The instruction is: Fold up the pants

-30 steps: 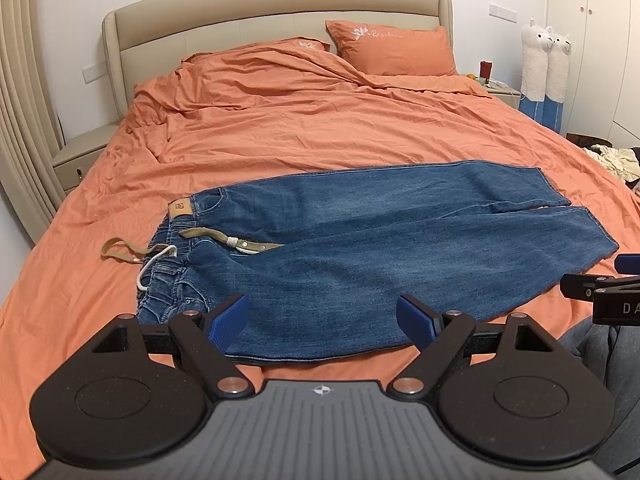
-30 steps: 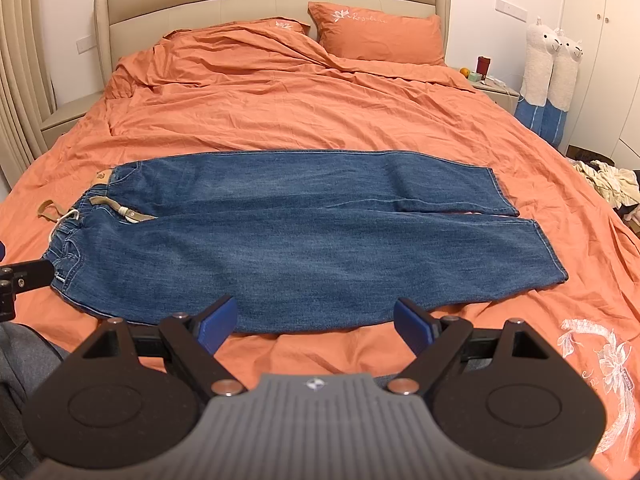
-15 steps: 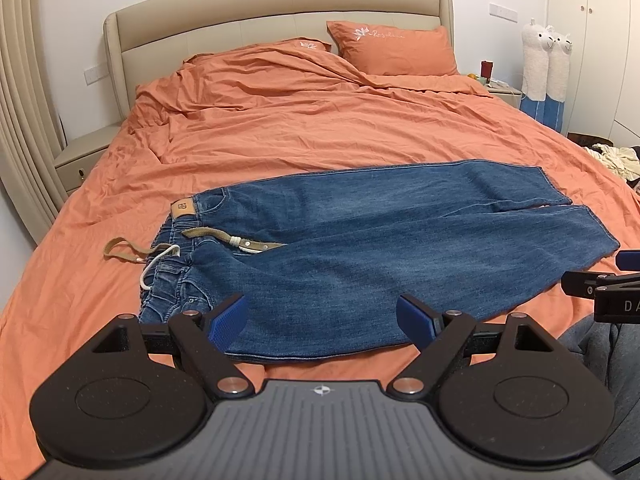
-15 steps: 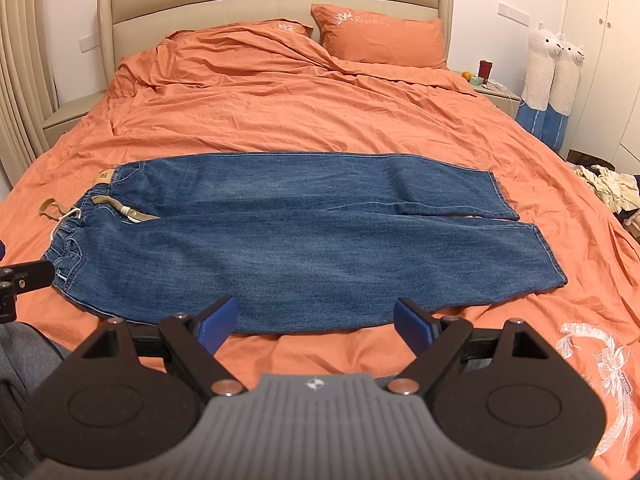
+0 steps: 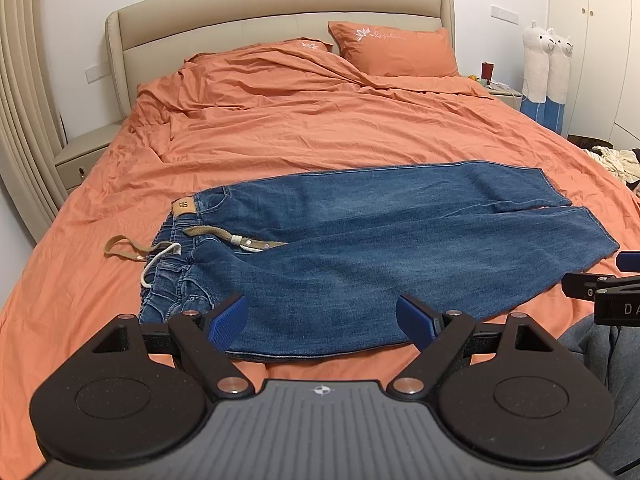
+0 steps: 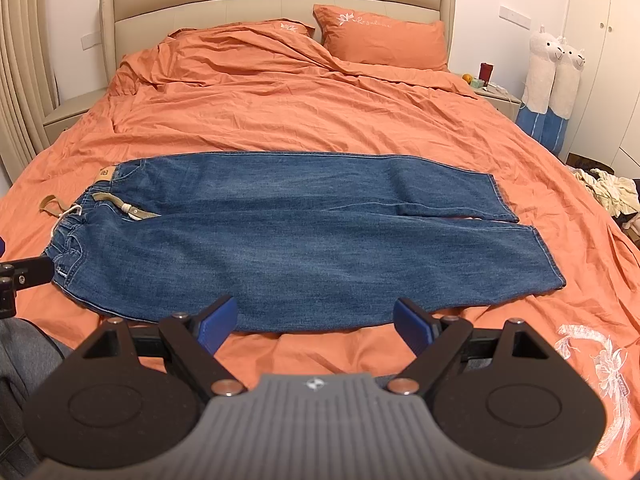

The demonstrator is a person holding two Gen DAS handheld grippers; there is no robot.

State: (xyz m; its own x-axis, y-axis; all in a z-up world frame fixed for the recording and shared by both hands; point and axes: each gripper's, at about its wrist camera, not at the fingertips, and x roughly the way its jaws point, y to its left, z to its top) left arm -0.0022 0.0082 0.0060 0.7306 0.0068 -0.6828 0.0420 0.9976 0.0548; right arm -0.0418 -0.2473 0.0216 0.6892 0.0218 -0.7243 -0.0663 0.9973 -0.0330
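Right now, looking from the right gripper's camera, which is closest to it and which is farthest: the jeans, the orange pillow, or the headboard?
From the right gripper, nearest first:
1. Jeans: straight ahead, spread flat across the bed, near edge just past the open fingers.
2. Orange pillow: far end of the bed, a bit to the right.
3. Headboard: behind the pillow, against the wall.

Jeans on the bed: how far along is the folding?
Done: the jeans lie spread flat across the orange duvet, legs side by side, unfolded. In hand: nothing; left tongs and right tongs hover open near the front edge. Left: every fold.
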